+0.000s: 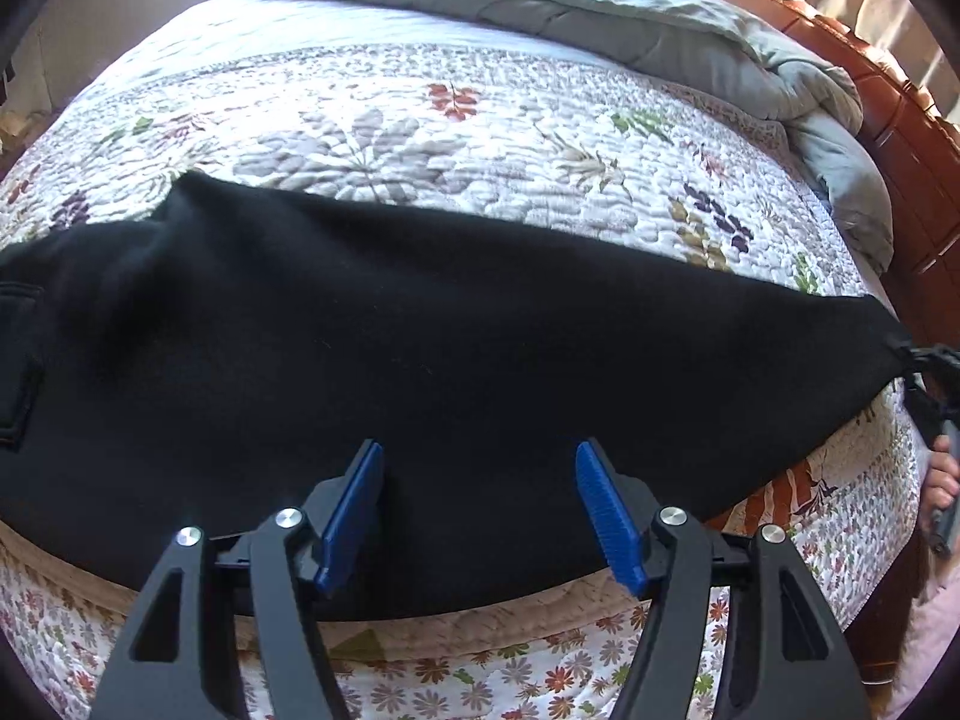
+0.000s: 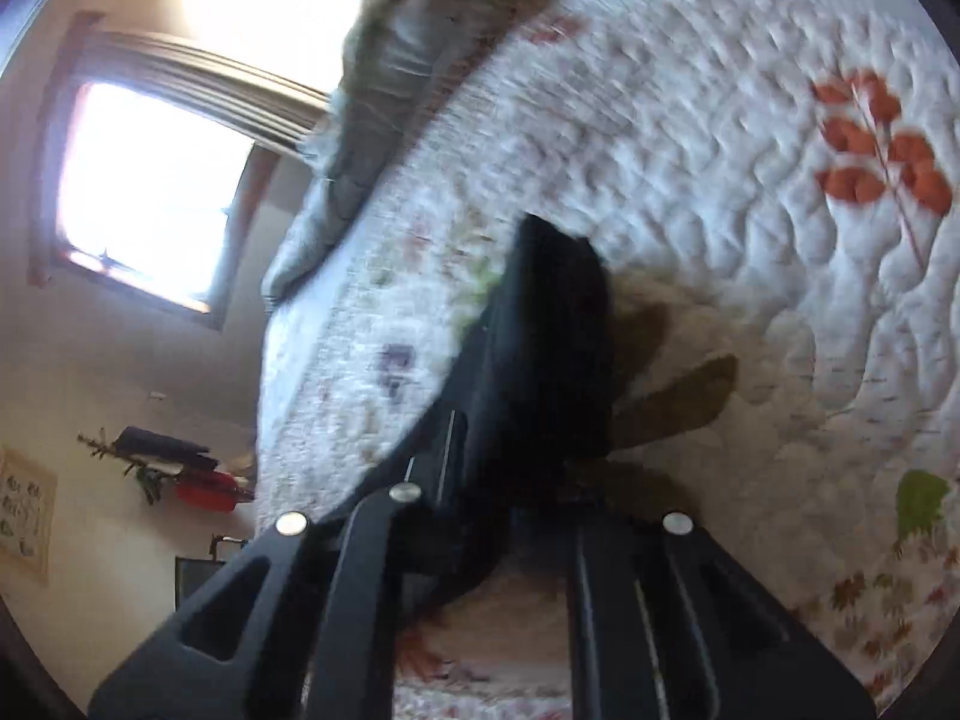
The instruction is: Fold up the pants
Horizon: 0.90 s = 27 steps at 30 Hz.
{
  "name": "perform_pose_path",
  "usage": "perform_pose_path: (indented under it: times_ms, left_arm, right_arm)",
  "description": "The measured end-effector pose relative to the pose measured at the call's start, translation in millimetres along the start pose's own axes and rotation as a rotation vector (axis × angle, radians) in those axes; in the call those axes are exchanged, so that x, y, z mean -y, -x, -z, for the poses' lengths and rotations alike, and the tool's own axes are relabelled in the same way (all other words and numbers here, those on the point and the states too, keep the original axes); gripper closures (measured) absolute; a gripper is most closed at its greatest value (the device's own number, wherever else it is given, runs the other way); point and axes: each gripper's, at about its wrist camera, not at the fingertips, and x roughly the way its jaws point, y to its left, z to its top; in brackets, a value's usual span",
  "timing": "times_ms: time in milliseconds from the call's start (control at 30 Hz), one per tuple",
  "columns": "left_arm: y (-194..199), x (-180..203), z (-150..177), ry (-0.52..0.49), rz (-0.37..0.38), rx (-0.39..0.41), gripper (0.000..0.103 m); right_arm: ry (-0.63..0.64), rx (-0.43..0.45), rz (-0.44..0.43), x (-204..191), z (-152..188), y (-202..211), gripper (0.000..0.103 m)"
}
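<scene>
Black pants [image 1: 420, 330] lie spread across the flowered quilt [image 1: 480, 120], with a back pocket [image 1: 18, 360] at the left end. My left gripper [image 1: 480, 450] hovers over the near edge of the pants, its blue pads [image 1: 354, 510] wide apart and open, with only flat cloth below them. At the far right, the narrow leg end is drawn to a point in my right gripper [image 1: 927, 360]. The right wrist view is blurred. It shows black pants cloth [image 2: 558, 330] bunched between the jaws of the right gripper [image 2: 540, 420], which is shut on it.
A rumpled grey comforter [image 1: 600, 6] lies along the far side of the bed. A red-brown wooden headboard [image 1: 900, 120] stands at the right. A person's hand [image 1: 942, 474] holds the right tool. A bright window [image 2: 150, 192] is on the wall beyond the bed.
</scene>
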Motion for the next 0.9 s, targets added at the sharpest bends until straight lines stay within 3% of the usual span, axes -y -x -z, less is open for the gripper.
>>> perform_pose_path:
  times_ms: [67,100,167,267,367,433,500,533,567,700,767,900]
  left_arm:
    - [2,-2,-1,-0.008,-0.004,0.010,0.035]
    - [1,-3,-1,-0.013,-0.010,0.014,0.035]
    - [-8,-11,0,-0.002,-0.030,-0.009,0.034]
    - [-15,-19,-1,0.026,-0.004,-0.027,0.034]
    - [3,-17,-3,0.049,0.037,-0.014,0.033]
    - [8,-19,-1,0.037,0.022,0.010,0.031]
    - [-11,-24,0,0.004,-0.034,-0.035,0.030]
    - [-24,-29,2,-0.012,-0.020,-0.071,0.029]
    - [-21,-29,2,-0.018,-0.014,-0.055,0.029]
    - [1,-38,0,0.078,0.049,-0.068,0.029]
    - [10,-49,4,0.131,0.076,-0.067,0.029]
    - [33,-81,15,0.212,0.062,-0.037,0.028]
  right_arm:
    - [0.028,0.046,-0.043,-14,6,27,0.094]
    - [0.026,0.058,-0.023,-14,8,34,0.094]
    - [-0.003,0.060,0.045,0,9,36,0.094]
    - [-0.120,-0.042,0.206,51,15,4,0.094]
    - [-0.169,-0.001,0.139,62,21,7,0.094]
    - [-0.159,0.019,0.130,60,23,11,0.094]
    - [-0.188,0.009,0.140,69,26,7,0.093]
    - [-0.200,0.008,0.135,71,27,6,0.093]
    - [-0.213,0.007,0.131,71,27,7,0.093]
    - [-0.146,0.027,0.184,44,26,15,0.093]
    - [-0.110,0.054,0.160,21,28,23,0.093]
    - [0.026,0.074,0.142,-43,42,27,0.093]
